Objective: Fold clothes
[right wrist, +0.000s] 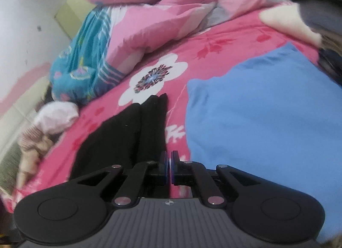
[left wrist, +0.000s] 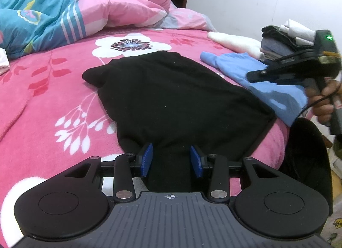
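Pink floral bedspread (left wrist: pixel 42 102) carries a black garment (left wrist: pixel 171 98) spread flat, a blue garment (right wrist: pixel 256 119) just beside it. Left gripper (left wrist: pixel 171 160) sits at the black garment's near edge, jaws apart around a fold; contact unclear. Right gripper (right wrist: pixel 169 167), jaws together and empty, hangs over that garment's side in a blurred view.

Clothes stack (left wrist: pixel 284 40) blocks right; bedspread (left wrist: pixel 42 98) left seemingly free.
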A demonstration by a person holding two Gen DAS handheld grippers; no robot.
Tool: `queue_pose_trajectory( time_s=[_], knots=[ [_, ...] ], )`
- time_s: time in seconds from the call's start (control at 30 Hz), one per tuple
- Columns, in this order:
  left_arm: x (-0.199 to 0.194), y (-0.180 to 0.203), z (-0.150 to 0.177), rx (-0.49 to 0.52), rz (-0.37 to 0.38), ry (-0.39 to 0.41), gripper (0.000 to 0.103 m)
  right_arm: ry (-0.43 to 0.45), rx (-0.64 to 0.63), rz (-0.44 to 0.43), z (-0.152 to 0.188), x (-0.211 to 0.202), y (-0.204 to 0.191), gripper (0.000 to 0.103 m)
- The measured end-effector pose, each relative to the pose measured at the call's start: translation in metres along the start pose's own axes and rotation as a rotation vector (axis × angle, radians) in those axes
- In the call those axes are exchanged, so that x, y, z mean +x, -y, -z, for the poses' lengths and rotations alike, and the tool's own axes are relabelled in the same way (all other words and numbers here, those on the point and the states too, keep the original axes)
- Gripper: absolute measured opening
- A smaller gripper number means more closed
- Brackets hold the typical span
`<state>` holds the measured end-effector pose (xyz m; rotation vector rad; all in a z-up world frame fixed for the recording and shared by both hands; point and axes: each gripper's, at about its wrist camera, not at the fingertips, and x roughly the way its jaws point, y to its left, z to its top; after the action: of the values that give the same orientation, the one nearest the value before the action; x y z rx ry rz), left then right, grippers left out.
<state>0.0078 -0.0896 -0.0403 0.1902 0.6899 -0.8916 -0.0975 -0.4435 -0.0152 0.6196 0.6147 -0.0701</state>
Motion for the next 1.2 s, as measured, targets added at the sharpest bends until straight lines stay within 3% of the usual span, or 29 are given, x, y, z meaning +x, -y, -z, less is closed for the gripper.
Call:
queue_pose_trajectory(
  time_s=[0.07, 0.13, 0.17, 0.63, 0.77, 0.87, 1.2],
  knots=[
    [0.0, 0.0, 0.0, -0.001, 0.0, -0.001, 0.039, -0.022, -0.002, -0.016, 0.006, -0.007, -0.001, 0.008],
    [0.0, -0.001, 0.0, -0.002, -0.001, -0.003, 0.039, -0.039, -0.009, -0.037, 0.014, -0.011, -0.005, 0.024],
    [0.0, 0.0, -0.001, -0.003, -0.003, -0.003, 0.039, -0.042, -0.02, -0.042, 0.018, -0.013, -0.007, 0.025],
    [0.0, 0.006, -0.002, 0.014, -0.036, -0.013, 0.04, -0.062, -0.13, -0.04, 0.039, 0.003, -0.017, 0.022],
    [-0.001, 0.007, -0.002, 0.019, -0.038, -0.016, 0.04, -0.014, -0.199, 0.008, 0.041, -0.007, -0.029, 0.022],
    [0.0, 0.007, -0.002, 0.022, -0.04, -0.017, 0.04, 0.034, -0.327, 0.053, 0.047, -0.013, -0.047, 0.022],
    [-0.001, 0.01, -0.002, 0.035, -0.054, -0.019, 0.041, -0.008, -0.425, 0.098, 0.053, 0.003, -0.057, 0.017]
  ],
)
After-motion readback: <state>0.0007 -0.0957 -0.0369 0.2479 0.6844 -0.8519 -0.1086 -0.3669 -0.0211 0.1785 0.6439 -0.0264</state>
